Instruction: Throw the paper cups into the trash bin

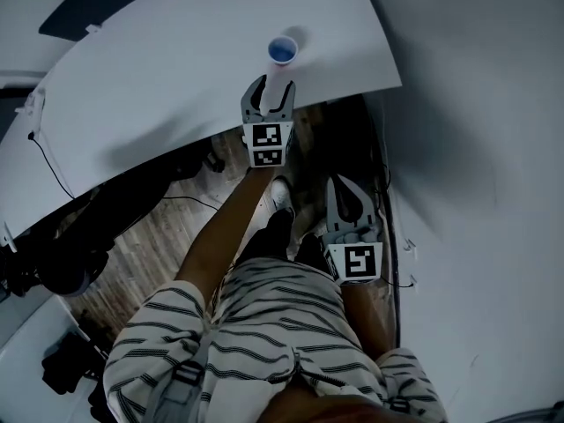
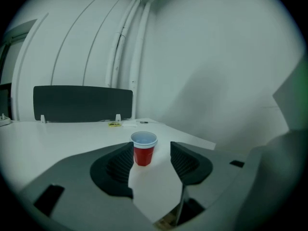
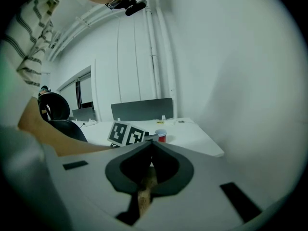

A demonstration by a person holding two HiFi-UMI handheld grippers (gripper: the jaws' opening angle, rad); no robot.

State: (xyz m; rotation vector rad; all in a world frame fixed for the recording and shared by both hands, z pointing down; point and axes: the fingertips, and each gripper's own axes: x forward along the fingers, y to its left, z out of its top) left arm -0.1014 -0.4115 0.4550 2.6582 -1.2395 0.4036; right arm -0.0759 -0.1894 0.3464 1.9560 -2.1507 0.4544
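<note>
A red paper cup (image 1: 283, 50) with a white rim stands upright on the white table (image 1: 176, 69), near its right front corner. My left gripper (image 1: 268, 93) is over the table's front edge, just short of the cup, jaws open and empty. In the left gripper view the cup (image 2: 143, 148) shows ahead, between the two open fingertips and beyond them. My right gripper (image 1: 339, 192) hangs lower, off the table, above the floor by the wall, with its jaws closed tip to tip and nothing in them. From the right gripper view the cup (image 3: 160, 135) is small and far off.
A dark divider panel (image 2: 83, 103) stands at the table's far edge, with small items (image 2: 115, 124) in front of it. A grey wall (image 1: 493, 148) runs close on the right. Cables and a dark office chair (image 1: 70, 263) lie under and left of the table.
</note>
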